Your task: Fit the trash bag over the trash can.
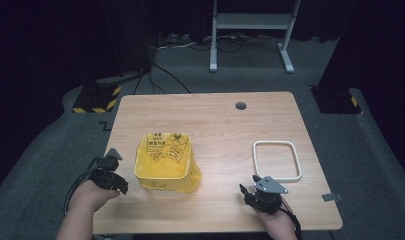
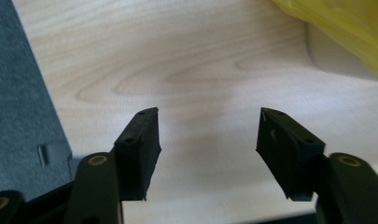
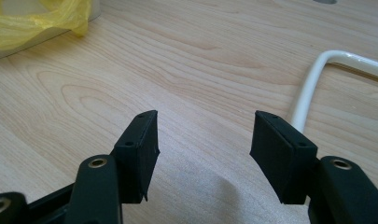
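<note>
Bright overhead light on the table (image 1: 215,110), dark surroundings, soft shadows, and slightly soft, low-resolution pictures throughout.

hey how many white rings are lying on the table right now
1. The white ring lies flat on the table at the right, just beyond the right tongs; the bin with the yellow bag might hide another.
</note>
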Demonstrator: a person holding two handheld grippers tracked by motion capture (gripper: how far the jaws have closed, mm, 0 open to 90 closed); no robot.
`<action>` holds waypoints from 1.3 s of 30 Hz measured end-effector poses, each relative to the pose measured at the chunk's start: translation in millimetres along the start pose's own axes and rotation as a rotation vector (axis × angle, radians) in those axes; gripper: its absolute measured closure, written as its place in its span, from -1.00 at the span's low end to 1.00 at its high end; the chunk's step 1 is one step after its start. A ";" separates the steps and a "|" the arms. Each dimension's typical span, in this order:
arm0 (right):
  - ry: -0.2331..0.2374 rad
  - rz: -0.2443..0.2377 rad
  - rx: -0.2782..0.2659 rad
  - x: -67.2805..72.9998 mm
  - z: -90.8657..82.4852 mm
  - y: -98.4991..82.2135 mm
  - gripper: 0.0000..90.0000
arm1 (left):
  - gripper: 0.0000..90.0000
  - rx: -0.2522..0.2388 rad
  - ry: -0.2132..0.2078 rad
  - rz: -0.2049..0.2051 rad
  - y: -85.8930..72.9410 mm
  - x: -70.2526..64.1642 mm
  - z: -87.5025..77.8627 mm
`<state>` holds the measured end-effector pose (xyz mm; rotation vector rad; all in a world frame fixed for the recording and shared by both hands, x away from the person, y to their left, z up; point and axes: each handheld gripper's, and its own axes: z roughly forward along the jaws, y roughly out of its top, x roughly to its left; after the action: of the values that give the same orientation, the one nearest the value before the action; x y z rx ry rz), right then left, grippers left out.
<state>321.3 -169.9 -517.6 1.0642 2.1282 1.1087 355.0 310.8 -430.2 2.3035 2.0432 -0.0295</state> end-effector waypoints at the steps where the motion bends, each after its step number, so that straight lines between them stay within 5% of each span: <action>1: 0.000 0.000 0.001 0.0 0.1 0.0 -0.08 | -0.07 0.001 -0.012 -0.002 -0.4 0.0 -4.8; 20: 0.005 0.005 0.017 -1.2 2.9 -2.3 -0.08 | -0.04 -0.072 -0.016 0.045 12.4 -25.1 -103.1; 32: 0.009 0.000 0.020 -0.5 3.2 -2.2 -0.08 | 0.17 -0.106 -0.001 0.105 33.9 -61.8 -106.4; 39: 0.010 0.003 0.020 -1.4 3.2 -2.3 -0.08 | 0.32 -0.067 0.014 0.115 47.2 -87.6 -103.5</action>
<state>323.5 -170.5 -521.1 1.0731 2.1505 1.0987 388.5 224.6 -320.4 2.3821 1.8838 0.0598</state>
